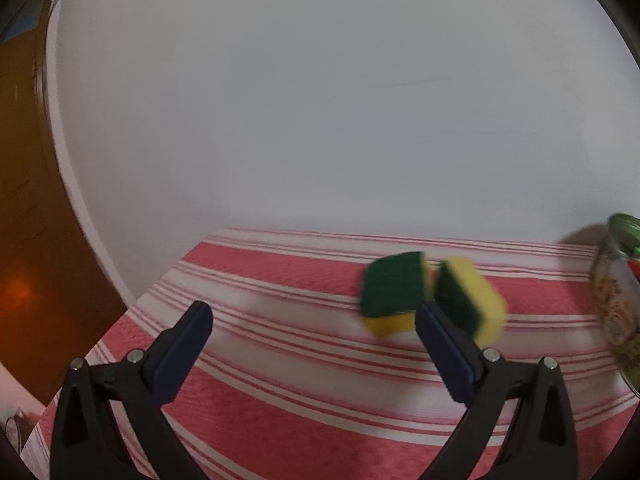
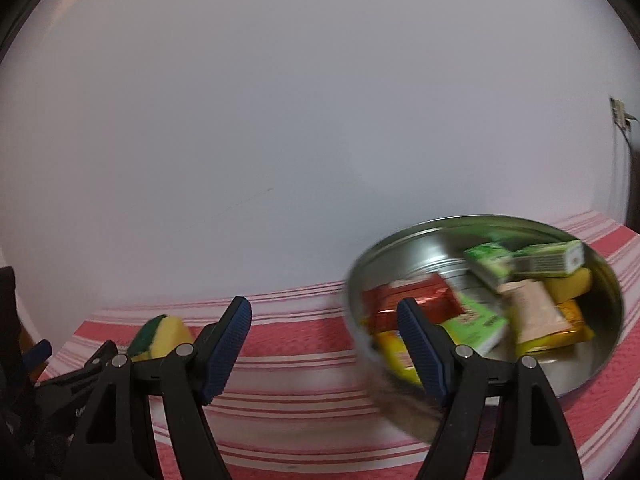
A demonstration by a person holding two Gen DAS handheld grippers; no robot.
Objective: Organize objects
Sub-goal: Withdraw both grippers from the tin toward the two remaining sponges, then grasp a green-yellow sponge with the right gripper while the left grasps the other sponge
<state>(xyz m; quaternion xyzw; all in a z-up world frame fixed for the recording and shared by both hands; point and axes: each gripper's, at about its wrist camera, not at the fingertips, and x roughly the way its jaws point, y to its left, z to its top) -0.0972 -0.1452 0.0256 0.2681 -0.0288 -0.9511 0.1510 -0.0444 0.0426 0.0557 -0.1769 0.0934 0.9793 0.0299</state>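
Observation:
Two yellow sponges with green scrub sides lie on the red-and-white striped cloth (image 1: 280, 360). In the left wrist view one sponge (image 1: 394, 294) lies flat and the other (image 1: 470, 298) stands tilted beside it, just beyond my right fingertip. My left gripper (image 1: 314, 322) is open and empty above the cloth. My right gripper (image 2: 324, 318) is open and empty, in front of a round metal tin (image 2: 400, 376) that holds several packets and boxes, among them a red packet (image 2: 412, 298) and a green box (image 2: 548, 258). One sponge (image 2: 164, 336) shows at the left of the right wrist view.
A white wall (image 1: 320, 120) rises right behind the table. A brown door or cabinet (image 1: 24, 200) stands at the left. The tin's edge (image 1: 618, 296) shows at the far right of the left wrist view. The left gripper's black body (image 2: 72, 384) shows low left in the right wrist view.

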